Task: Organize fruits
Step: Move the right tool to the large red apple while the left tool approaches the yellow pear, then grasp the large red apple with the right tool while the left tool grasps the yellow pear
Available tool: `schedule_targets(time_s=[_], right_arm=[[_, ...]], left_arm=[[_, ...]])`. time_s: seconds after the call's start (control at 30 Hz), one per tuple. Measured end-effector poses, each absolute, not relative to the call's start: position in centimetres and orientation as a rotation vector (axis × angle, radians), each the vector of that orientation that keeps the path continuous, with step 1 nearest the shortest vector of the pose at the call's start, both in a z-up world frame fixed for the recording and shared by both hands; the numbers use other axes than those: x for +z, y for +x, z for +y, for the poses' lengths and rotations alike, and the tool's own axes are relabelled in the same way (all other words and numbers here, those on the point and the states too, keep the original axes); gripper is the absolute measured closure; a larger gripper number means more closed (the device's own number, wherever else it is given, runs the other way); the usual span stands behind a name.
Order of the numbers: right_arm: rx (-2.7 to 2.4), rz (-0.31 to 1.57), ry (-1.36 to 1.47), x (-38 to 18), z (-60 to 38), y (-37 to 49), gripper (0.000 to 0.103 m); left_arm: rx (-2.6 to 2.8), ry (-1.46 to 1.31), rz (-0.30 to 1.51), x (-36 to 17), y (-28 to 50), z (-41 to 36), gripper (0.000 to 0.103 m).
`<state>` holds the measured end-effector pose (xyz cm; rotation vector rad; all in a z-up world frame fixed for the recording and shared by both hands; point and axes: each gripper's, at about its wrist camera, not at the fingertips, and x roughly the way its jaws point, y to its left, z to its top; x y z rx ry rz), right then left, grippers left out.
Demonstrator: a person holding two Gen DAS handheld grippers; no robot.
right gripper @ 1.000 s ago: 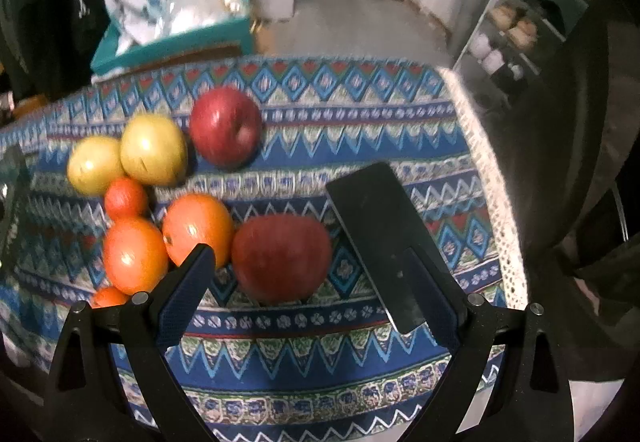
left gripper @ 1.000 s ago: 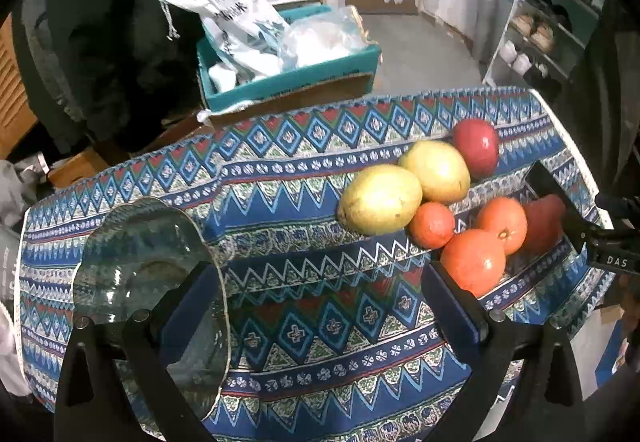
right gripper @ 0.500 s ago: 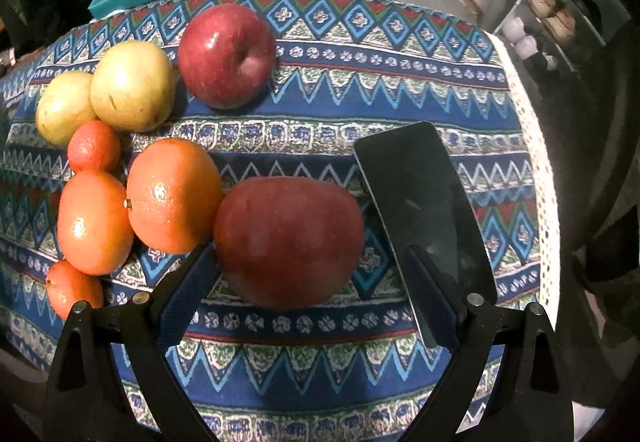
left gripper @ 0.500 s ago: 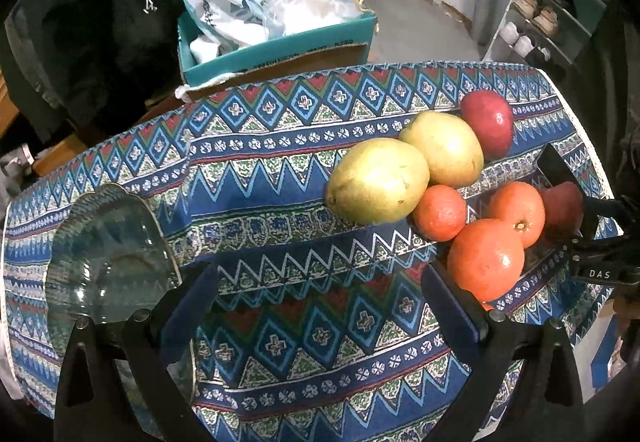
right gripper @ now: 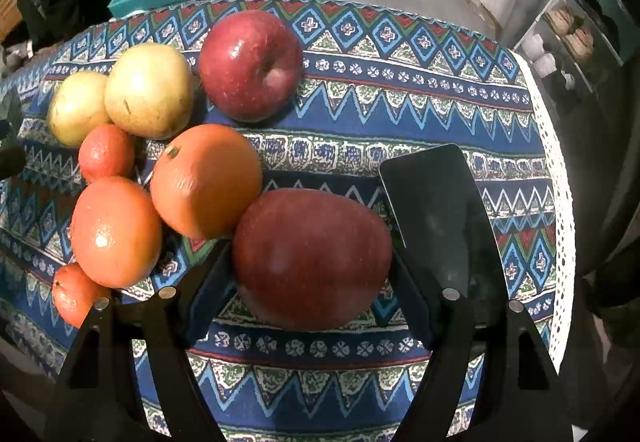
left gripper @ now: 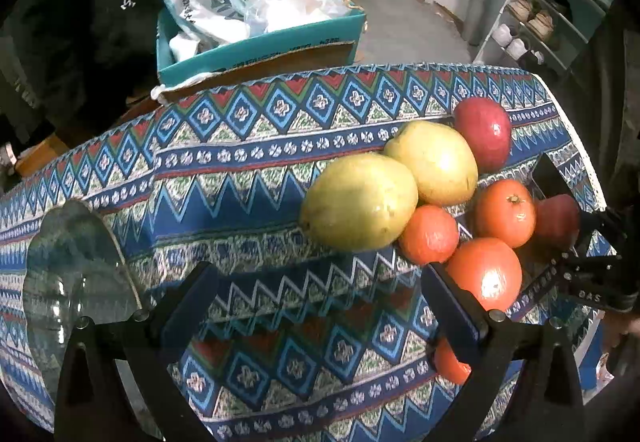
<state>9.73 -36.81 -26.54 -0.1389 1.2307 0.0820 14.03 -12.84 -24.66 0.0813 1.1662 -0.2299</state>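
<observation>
Right claw (right gripper: 310, 306) closing around near red apple (right gripper: 312, 258), pads apparently touching; left claw (left gripper: 320, 306) released above tabletop (left gripper: 240, 178). Next: lift toward glass bowl (left gripper: 76, 266)

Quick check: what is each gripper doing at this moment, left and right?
Left gripper: open, nothing between the jaws.
Right gripper: jaws closing around the red apple, pads at its sides.
</observation>
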Motion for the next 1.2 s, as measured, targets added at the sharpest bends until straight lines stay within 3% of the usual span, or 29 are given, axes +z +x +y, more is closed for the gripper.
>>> schedule_targets(time_s=[0.87,1.03,1.1,1.2], right_arm=[[0.017,1.127,0.005,-23.3,-38.7,12.2,0.027],[0.008,1.133,0.017,-23.7,-38.9,12.4,0.027],[0.003,1.134,0.021,-23.8,-38.9,12.5,0.027],[-0.009,1.133,0.023,-23.9,-39.0,12.5,0.027]], left_arm=[[-0.314,0.013,1.234,-28.5,18.8,-14.6,0.001],[-0.356,-0.055,1.246,-28.8,19.2,-14.4,0.010],[-0.382,-0.086,1.251,-28.9,19.1,-14.3,0.022],[-0.390,-0.084,1.248,-28.9,19.0,-14.3,0.022]])
